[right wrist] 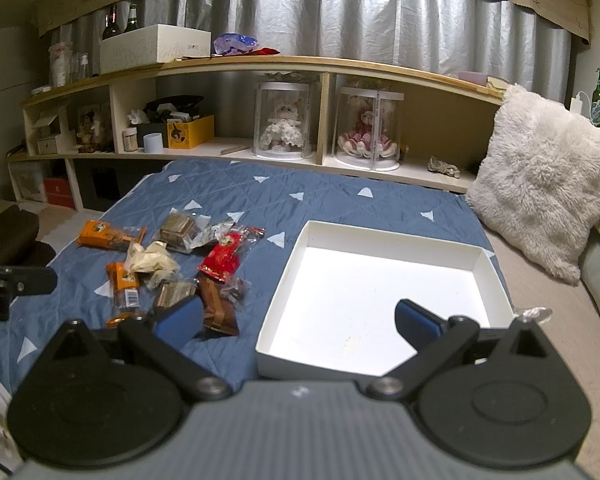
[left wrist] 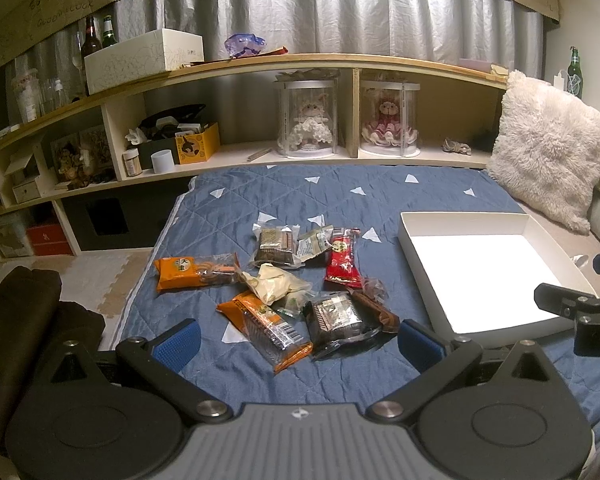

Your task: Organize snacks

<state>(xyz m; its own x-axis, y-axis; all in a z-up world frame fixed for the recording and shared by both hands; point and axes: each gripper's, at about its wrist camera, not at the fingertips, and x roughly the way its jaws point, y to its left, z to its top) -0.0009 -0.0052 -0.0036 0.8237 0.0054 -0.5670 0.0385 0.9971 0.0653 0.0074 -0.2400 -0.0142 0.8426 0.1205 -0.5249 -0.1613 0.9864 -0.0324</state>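
Several wrapped snacks lie in a loose pile on the blue quilt (left wrist: 260,200): two orange packets (left wrist: 192,272) (left wrist: 268,324), a red packet (left wrist: 344,264), a cream wrapper (left wrist: 276,282), clear packs of dark cake (left wrist: 336,316) (left wrist: 274,246) and a brown bar (left wrist: 376,308). An empty white box (left wrist: 460,224) sits to their right. My left gripper (left wrist: 298,338) is open and empty, just short of the pile. My right gripper (right wrist: 298,322) is open and empty, over the near left corner of the box (right wrist: 496,276). The pile (right wrist: 220,258) shows to its left.
A fluffy cream pillow (right wrist: 548,184) leans at the right, past the box. A low wooden shelf (left wrist: 260,64) with two boxed dolls (left wrist: 308,120), a yellow box and bottles runs along the back. Dark cloth (left wrist: 24,320) lies on the floor at the left.
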